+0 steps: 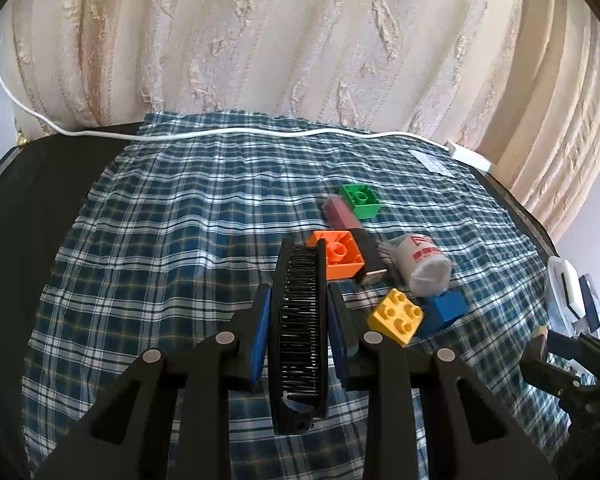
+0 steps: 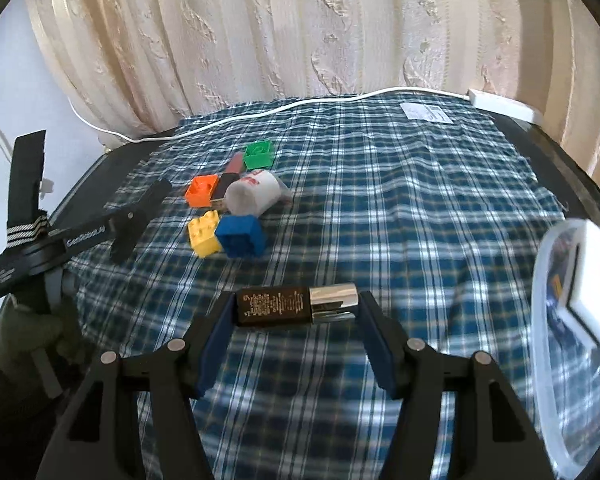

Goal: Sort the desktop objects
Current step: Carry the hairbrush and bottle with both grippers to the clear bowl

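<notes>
My left gripper [image 1: 299, 316] is shut on a black comb [image 1: 299, 320], held lengthwise above the checked cloth. My right gripper [image 2: 296, 314] is shut on a dark lipstick tube with a silver cap [image 2: 296, 305], held crosswise above the cloth. A cluster lies on the cloth: green brick [image 1: 360, 200], orange brick [image 1: 338, 254], yellow brick [image 1: 397, 317], blue brick [image 1: 446, 308], a white cup on its side [image 1: 422, 264], and a pink-and-black tube [image 1: 354, 236]. The same cluster shows in the right wrist view, with the blue brick [image 2: 240, 235] and yellow brick [image 2: 204, 234] nearest.
A clear plastic container [image 2: 556, 312] with a white box inside stands at the right edge; it also shows in the left wrist view [image 1: 568, 288]. A white cable [image 1: 240, 132] and adapter [image 2: 504, 106] run along the back. Curtains hang behind. The checked cloth [image 2: 400, 208] covers a dark table.
</notes>
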`<move>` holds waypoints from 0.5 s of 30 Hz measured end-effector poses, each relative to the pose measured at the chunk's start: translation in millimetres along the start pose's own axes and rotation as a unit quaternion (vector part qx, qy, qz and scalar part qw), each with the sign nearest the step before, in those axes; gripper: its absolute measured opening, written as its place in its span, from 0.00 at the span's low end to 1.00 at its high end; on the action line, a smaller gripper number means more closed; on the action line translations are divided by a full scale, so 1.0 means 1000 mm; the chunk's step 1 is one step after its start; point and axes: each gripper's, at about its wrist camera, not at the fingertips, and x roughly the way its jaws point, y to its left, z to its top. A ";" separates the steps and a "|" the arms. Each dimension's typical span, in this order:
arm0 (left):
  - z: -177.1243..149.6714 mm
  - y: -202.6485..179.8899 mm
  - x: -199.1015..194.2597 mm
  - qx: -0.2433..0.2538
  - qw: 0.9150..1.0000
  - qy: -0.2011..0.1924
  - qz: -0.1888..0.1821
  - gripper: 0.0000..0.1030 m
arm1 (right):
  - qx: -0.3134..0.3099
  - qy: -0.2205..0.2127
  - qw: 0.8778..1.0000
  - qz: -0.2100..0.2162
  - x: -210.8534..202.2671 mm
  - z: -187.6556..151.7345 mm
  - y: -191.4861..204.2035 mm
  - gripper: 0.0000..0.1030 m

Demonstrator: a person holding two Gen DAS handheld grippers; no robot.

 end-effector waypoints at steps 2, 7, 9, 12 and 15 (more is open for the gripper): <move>0.001 -0.002 -0.002 0.004 1.000 -0.003 -0.003 0.28 | 0.004 -0.002 1.000 0.001 -0.007 -0.005 -0.002 0.63; 0.002 -0.009 -0.009 -0.008 1.000 0.000 -0.017 0.28 | 0.010 -0.016 1.000 -0.002 -0.027 -0.014 -0.009 0.63; 0.001 -0.015 -0.014 -0.004 1.000 -0.005 -0.020 0.28 | 0.019 -0.024 1.000 -0.004 -0.036 -0.017 -0.015 0.63; -0.001 -0.029 -0.024 0.004 1.000 -0.010 -0.029 0.28 | 0.031 -0.034 0.999 -0.009 -0.048 -0.019 -0.024 0.63; -0.004 -0.046 -0.032 0.013 0.999 -0.013 -0.040 0.28 | 0.041 -0.045 0.998 -0.018 -0.062 -0.022 -0.033 0.63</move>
